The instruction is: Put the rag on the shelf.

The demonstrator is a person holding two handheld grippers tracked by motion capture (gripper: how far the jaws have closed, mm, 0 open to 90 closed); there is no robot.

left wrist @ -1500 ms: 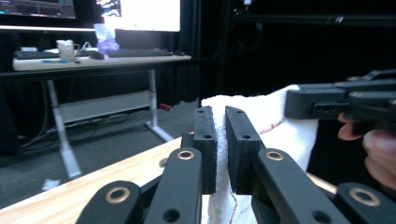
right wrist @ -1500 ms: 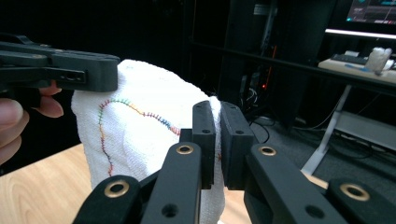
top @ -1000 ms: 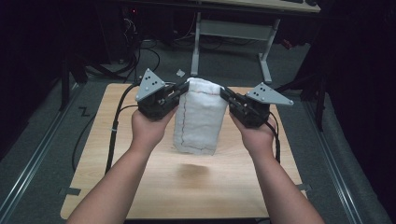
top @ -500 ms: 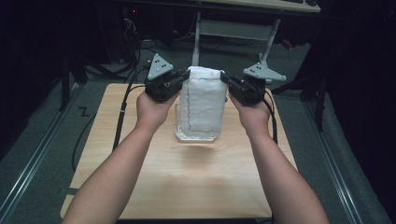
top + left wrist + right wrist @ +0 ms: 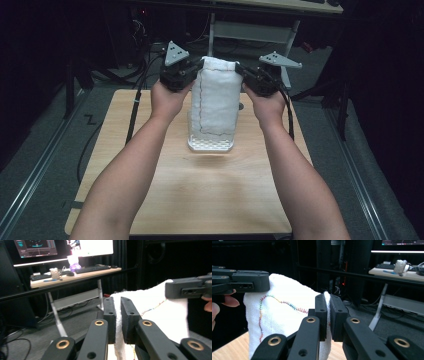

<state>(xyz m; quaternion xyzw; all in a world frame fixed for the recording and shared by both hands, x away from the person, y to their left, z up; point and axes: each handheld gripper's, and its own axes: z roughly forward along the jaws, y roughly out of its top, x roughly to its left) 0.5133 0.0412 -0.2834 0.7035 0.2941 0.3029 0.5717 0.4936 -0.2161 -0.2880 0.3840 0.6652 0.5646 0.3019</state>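
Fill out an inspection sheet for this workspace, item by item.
Surface: wooden table, bare in front.
Job's things: white towel with coloured stitching, held up by its two top corners, hanging over a white tray on the table.
Clutter: nothing seen on the table besides the tray.
Grippers: left gripper shut on the towel's corner; right gripper shut on the other corner.
Cables: black cables trail from both grippers over the table edges.
Surroundings: dark room; desk with keyboards and monitors behind.
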